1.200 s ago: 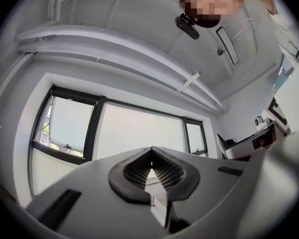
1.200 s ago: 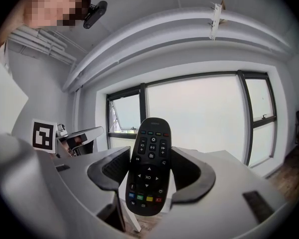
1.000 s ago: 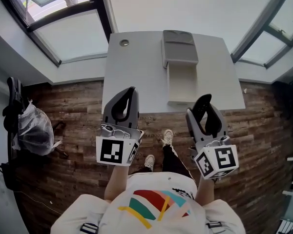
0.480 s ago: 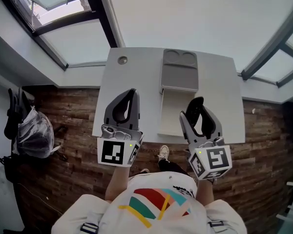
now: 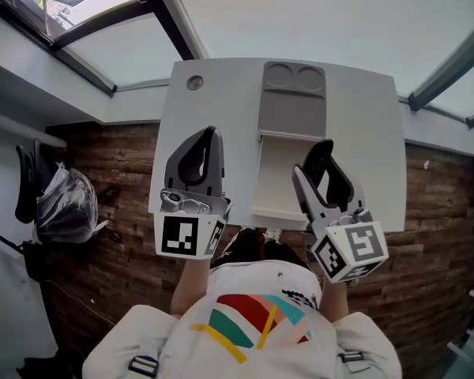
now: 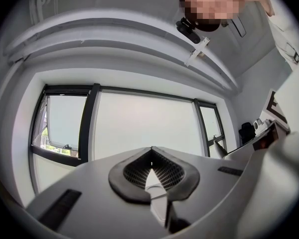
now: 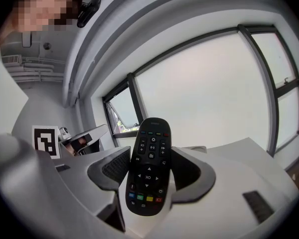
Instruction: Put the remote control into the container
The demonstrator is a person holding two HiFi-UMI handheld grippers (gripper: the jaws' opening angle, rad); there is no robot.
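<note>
Your right gripper (image 7: 150,169) is clamping its fingers on the black remote control (image 7: 148,156); only its own view is showing this. Your left gripper (image 6: 150,158) is keeping its fingers together, empty. Farther off, the head view is showing the grey container (image 5: 291,113) on the white table (image 5: 217,109).

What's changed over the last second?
Both grippers moved forward, from the near edge of the table farther in over it. The right gripper, shut on the remote, now reaches over the near end of the container. The left gripper, shut and empty, is over bare table beside it. No grab or release shows. The container stayed put.
</note>
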